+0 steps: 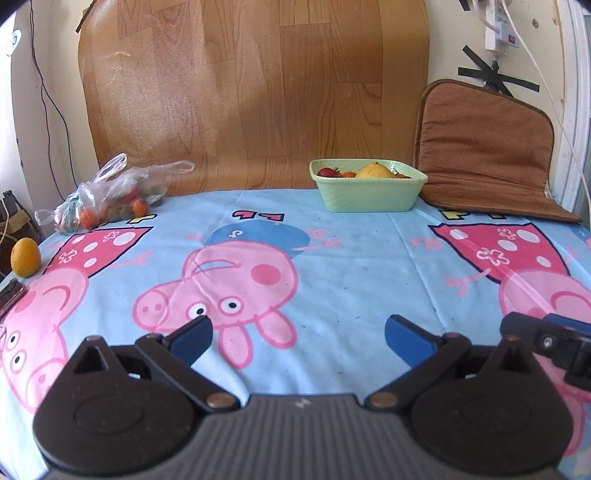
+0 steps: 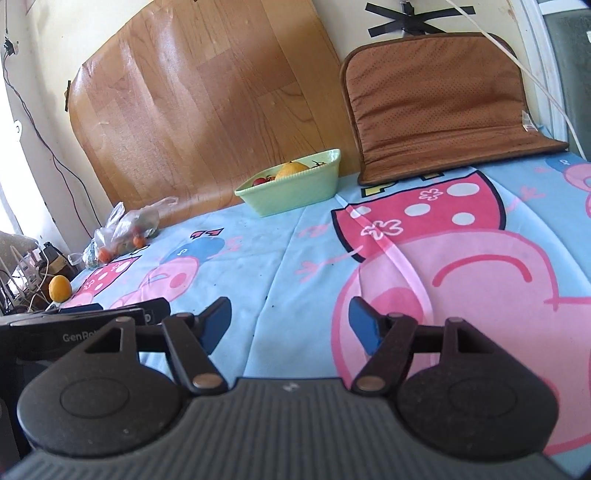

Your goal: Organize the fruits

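Note:
A pale green bowl stands at the table's far edge, holding a yellow fruit and small red tomatoes. The bowl shows in the right wrist view too. A loose yellow-orange fruit sits at the far left edge, also seen as the orange fruit. A clear plastic bag with small orange and red fruits lies at the back left. My left gripper is open over the cloth, nothing between its blue pads. My right gripper is open and empty; part of it appears at the right.
A cartoon pig cloth covers the table. A brown cushion leans on the wall at the back right. A wood-pattern sheet stands behind the bowl. Cables and a power strip hang on the wall. Clutter sits beyond the left edge.

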`<state>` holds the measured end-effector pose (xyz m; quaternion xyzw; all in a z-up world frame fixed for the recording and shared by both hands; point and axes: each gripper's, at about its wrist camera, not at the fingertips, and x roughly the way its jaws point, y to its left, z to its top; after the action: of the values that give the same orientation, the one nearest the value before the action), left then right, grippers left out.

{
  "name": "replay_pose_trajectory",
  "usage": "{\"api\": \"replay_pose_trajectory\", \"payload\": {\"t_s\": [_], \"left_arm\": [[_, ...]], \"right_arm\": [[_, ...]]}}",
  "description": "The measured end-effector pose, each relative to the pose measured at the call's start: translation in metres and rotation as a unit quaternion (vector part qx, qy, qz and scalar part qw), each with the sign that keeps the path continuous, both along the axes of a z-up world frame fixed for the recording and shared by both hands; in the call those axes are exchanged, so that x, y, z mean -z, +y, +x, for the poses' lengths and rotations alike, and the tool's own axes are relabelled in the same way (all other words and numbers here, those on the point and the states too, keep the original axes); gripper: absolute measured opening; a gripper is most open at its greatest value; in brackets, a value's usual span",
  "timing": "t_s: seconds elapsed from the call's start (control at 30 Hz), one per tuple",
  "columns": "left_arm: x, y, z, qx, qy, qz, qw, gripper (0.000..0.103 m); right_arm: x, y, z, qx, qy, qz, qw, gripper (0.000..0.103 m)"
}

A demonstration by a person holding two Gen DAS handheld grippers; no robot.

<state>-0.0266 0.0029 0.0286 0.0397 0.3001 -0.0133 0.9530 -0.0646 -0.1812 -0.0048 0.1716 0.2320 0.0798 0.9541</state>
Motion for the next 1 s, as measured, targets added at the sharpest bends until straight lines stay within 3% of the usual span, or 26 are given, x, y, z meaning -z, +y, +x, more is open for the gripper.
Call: {"api": "replay_pose_trajectory", "payload": {"t_s": [0.47,1.0], "left_arm": [[-0.0025,-0.0008,-0.0034,-0.037,-0.035,0.058,0.997,0.103],[-0.0037,-0.0019,-0.0031,-0.018,-0.01,0.041,0.999,0.103]], "right_arm": [[0.0003,0.0029,-0.0005,0.0,-0.001,-0.002,1.0,0.074],[-0.0003,0.0035,-0.0014,0.002,-0.002,-0.001,1.0,0.074]]}}
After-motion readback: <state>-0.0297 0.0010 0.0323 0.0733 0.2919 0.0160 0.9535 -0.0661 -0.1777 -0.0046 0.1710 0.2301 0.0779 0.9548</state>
